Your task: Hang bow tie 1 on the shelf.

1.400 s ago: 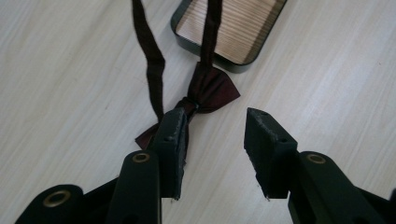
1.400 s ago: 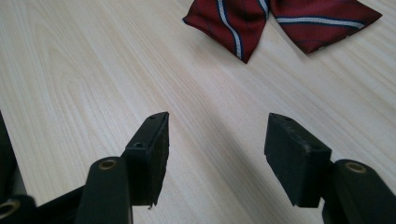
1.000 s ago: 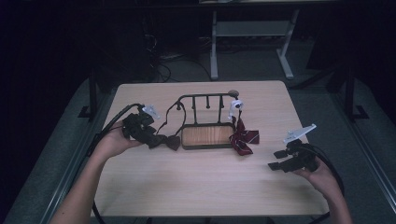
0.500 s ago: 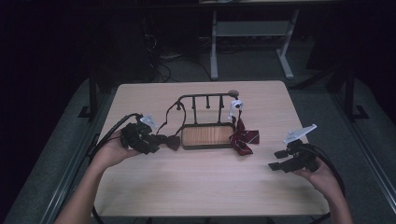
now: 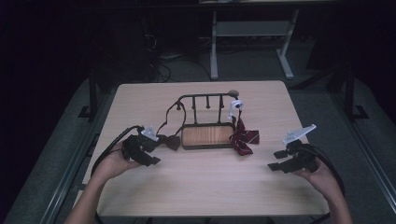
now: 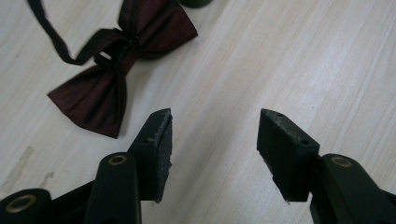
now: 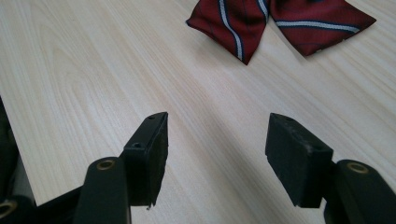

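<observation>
Jaws on the left gripper [image 6: 214,156] have just been opening and stand spread with only bare tabletop [image 6: 303,60] between them. Dark bow tie [image 6: 116,65] lies flat at upper left of that frame, just beyond them, untouched. Right gripper [image 7: 217,158] gapes wide too, striped bow tie [image 7: 280,23] up top.

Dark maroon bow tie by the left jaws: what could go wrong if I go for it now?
1. The dark maroon bow tie lies flat on the pale wooden table, off to one side of the open left gripper; closing here would likely miss it.
2. Its thin black strap runs up to the black metal rack; pulling might drag or tip that.
</observation>
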